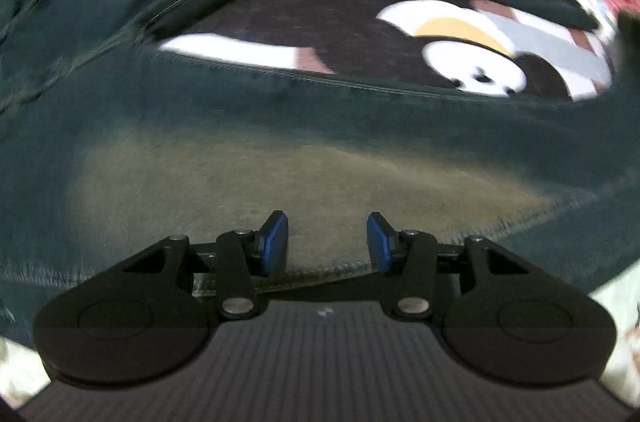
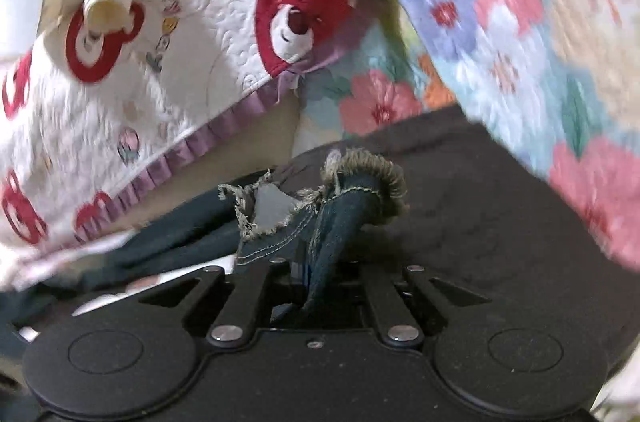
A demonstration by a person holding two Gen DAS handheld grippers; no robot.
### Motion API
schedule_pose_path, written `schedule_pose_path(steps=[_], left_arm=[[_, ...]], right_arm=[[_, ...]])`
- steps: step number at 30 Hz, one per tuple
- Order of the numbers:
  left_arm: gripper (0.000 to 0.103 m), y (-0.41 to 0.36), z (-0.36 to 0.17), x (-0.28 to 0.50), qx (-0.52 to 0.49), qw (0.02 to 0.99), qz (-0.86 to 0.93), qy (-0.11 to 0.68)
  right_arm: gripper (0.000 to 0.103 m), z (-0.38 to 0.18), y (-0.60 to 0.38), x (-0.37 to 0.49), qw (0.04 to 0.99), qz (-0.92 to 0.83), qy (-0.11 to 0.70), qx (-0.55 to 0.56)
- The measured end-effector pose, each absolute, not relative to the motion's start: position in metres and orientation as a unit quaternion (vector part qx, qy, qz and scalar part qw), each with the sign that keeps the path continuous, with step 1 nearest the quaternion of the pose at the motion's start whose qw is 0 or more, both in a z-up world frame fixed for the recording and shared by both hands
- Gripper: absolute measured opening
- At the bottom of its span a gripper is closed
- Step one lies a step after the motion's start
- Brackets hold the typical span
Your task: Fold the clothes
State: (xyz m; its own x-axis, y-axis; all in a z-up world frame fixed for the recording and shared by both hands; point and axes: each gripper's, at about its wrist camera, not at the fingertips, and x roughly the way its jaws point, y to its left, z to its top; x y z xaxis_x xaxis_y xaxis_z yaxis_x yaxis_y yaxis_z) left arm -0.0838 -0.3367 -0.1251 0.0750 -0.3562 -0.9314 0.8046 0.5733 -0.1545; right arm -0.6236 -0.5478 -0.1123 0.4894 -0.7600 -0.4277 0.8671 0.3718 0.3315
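Note:
Dark teal jeans [image 1: 280,126] with a faded patch lie spread in the left wrist view, their frayed hem just in front of my left gripper [image 1: 327,242]. That gripper is open with blue pads [image 1: 276,242] and hovers low over the faded denim, holding nothing. In the right wrist view my right gripper [image 2: 320,274] is shut on the frayed hem of a jeans leg [image 2: 344,198], which bunches up between the fingers. A black cloth with a panda print [image 1: 476,66] lies under the jeans.
A white quilt with red bear faces [image 2: 168,34] is heaped at the left in the right wrist view. A flowered blanket [image 2: 500,22] rises at the right. A dark sheet [image 2: 480,222] covers the surface ahead.

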Motion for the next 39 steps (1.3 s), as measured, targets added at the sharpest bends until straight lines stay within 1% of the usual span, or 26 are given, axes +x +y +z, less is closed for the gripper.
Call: schedule_pose_path(steps=[4, 6, 7, 9, 11, 15, 17, 18, 20, 21, 25, 28, 30, 33, 35, 36, 39], left_arm=[[0.044, -0.327, -0.118, -0.076, 0.220, 0.723, -0.390, 0.527], [0.044, -0.325, -0.119, -0.076, 0.245, 0.727, -0.379, 0.518], [0.044, -0.323, -0.118, -0.076, 0.245, 0.735, -0.371, 0.512], [0.044, -0.317, -0.113, -0.076, 0.235, 0.754, -0.355, 0.500], [0.044, -0.317, -0.106, -0.066, 0.230, 0.772, -0.351, 0.476], [0.044, -0.317, -0.091, -0.045, 0.223, 0.806, -0.349, 0.423], [0.045, -0.317, -0.083, -0.034, 0.219, 0.822, -0.347, 0.396], [0.046, -0.317, -0.080, -0.028, 0.217, 0.829, -0.346, 0.382], [0.048, -0.327, -0.081, -0.024, 0.220, 0.829, -0.357, 0.370], [0.048, -0.332, -0.084, -0.022, 0.222, 0.827, -0.362, 0.368], [0.049, -0.352, -0.096, -0.017, 0.246, 0.808, -0.396, 0.361], [0.052, -0.362, -0.104, -0.005, 0.306, 0.804, -0.402, 0.315], [0.052, -0.360, -0.104, 0.005, 0.313, 0.802, -0.417, 0.293], [0.052, -0.366, -0.112, 0.023, 0.299, 0.789, -0.440, 0.308], [0.052, -0.371, -0.118, 0.034, 0.286, 0.782, -0.449, 0.325], [0.055, -0.375, -0.122, 0.038, 0.275, 0.781, -0.448, 0.337], [0.055, -0.385, -0.132, 0.047, 0.242, 0.771, -0.465, 0.361]], right_arm=[[0.007, -0.100, -0.552, -0.629, 0.814, -0.512, 0.108, 0.252], [0.011, -0.090, -0.552, -0.626, 0.799, -0.540, 0.122, 0.234], [0.015, -0.085, -0.552, -0.625, 0.791, -0.555, 0.130, 0.223], [0.017, -0.069, -0.549, -0.614, 0.803, -0.547, 0.131, 0.197], [0.025, -0.053, -0.546, -0.603, 0.818, -0.534, 0.131, 0.170], [0.027, -0.021, -0.541, -0.580, 0.845, -0.506, 0.129, 0.114], [0.032, -0.016, -0.550, -0.551, 0.878, -0.431, 0.137, 0.157], [0.033, -0.024, -0.558, -0.539, 0.877, -0.424, 0.142, 0.175], [0.043, -0.044, -0.576, -0.516, 0.868, -0.423, 0.154, 0.207], [0.044, -0.054, -0.586, -0.504, 0.863, -0.423, 0.160, 0.223], [0.045, -0.094, -0.622, -0.458, 0.841, -0.421, 0.184, 0.287], [0.045, -0.124, -0.650, -0.424, 0.821, -0.417, 0.201, 0.334], [0.045, -0.144, -0.668, -0.401, 0.806, -0.415, 0.212, 0.365], [0.044, -0.174, -0.696, -0.366, 0.782, -0.409, 0.228, 0.410], [0.044, -0.183, -0.701, -0.367, 0.762, -0.433, 0.197, 0.439], [0.044, -0.187, -0.702, -0.369, 0.751, -0.446, 0.179, 0.453], [0.045, -0.199, -0.708, -0.374, 0.713, -0.482, 0.126, 0.493]])
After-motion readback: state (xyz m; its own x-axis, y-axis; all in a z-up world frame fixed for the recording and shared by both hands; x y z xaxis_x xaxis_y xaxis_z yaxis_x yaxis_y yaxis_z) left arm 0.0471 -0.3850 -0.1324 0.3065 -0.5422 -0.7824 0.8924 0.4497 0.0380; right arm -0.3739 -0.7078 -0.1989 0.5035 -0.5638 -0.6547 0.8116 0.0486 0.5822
